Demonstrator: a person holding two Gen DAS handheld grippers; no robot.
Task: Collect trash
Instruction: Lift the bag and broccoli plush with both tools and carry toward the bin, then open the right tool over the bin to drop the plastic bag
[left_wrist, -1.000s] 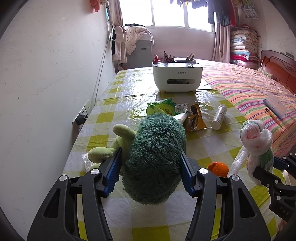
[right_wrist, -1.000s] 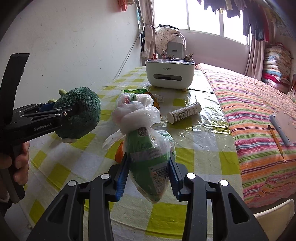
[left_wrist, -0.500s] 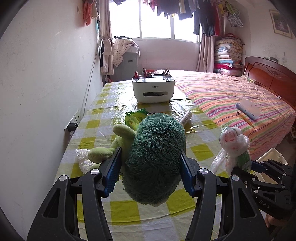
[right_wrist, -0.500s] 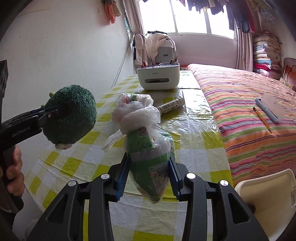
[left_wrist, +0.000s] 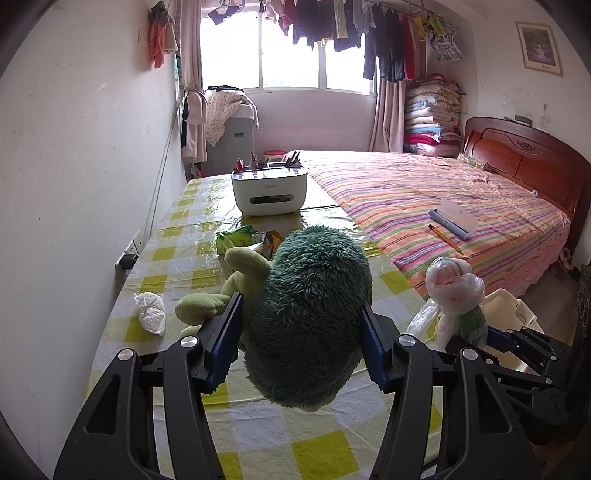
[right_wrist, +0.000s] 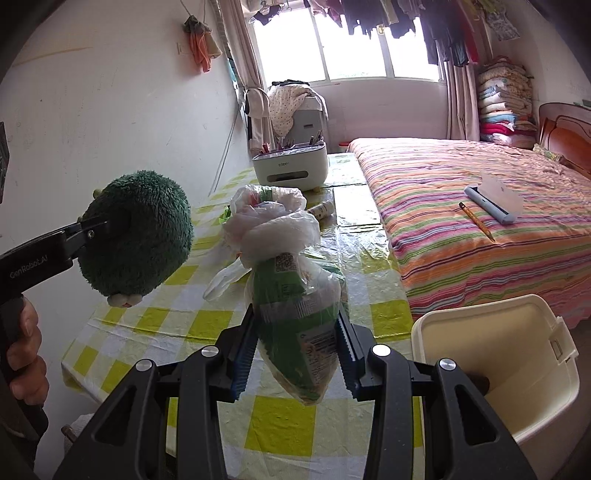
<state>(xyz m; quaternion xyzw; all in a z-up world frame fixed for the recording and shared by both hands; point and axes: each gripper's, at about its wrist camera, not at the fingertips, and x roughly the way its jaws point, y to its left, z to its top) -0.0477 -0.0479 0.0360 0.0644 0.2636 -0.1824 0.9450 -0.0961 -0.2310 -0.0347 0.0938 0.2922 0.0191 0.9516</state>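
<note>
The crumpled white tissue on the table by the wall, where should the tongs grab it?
Grip the crumpled tissue across its narrower middle, coming down from above. It lies low and loose on the checked tablecloth, clear of the plush toy, so a top pinch probably gathers its folds best.

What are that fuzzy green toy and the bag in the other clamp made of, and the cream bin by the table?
Green toy: plush fabric by its shaggy pile, probably soft-stuffed. Bag: thin translucent plastic film, crinkled and knotted, with green printed packaging showing through. Cream bin: apparently rigid moulded plastic with a smooth, matte wall.
</note>
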